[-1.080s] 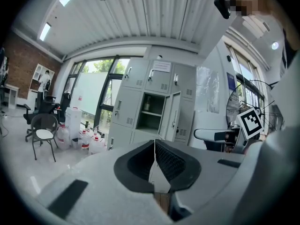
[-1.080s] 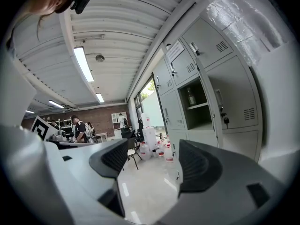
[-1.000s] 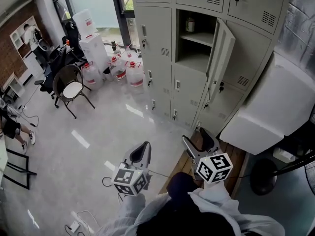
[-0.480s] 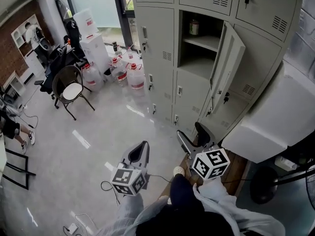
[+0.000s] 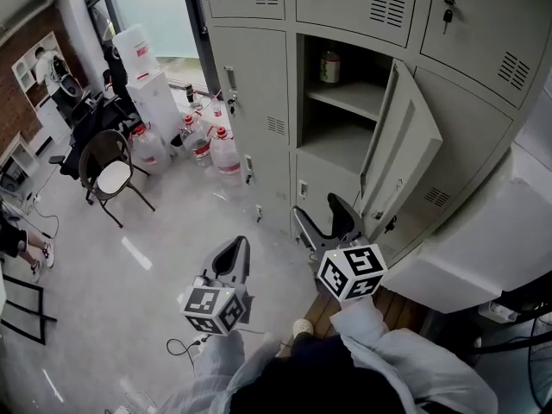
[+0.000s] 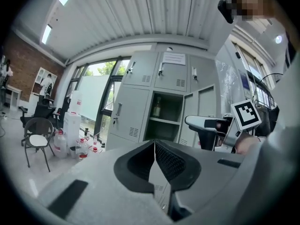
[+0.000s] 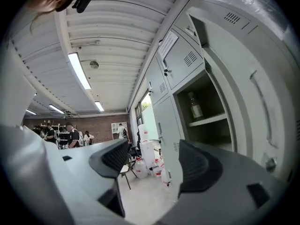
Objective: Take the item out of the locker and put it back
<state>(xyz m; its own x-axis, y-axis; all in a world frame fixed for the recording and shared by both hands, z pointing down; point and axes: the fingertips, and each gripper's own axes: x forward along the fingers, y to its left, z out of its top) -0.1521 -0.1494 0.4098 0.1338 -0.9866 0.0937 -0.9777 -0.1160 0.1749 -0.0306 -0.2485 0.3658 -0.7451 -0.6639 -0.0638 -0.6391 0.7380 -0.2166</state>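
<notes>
Closing on the open locker (image 5: pixel 349 100); bottle (image 5: pixel 329 65) not yet reached.
Head view: locker nearer than a second ago, bottle on its upper shelf. Left gripper view: left gripper (image 6: pixel 154 149) jaws together, empty. Right gripper view: right gripper (image 7: pixel 153 154) jaws apart, empty, bottle ahead.

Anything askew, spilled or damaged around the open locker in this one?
Nothing stands out. The bottle stands upright on the upper shelf of the open locker, whose door is swung wide and looks intact. The water jugs on the floor beside the lockers stand upright, with no spill visible.
</notes>
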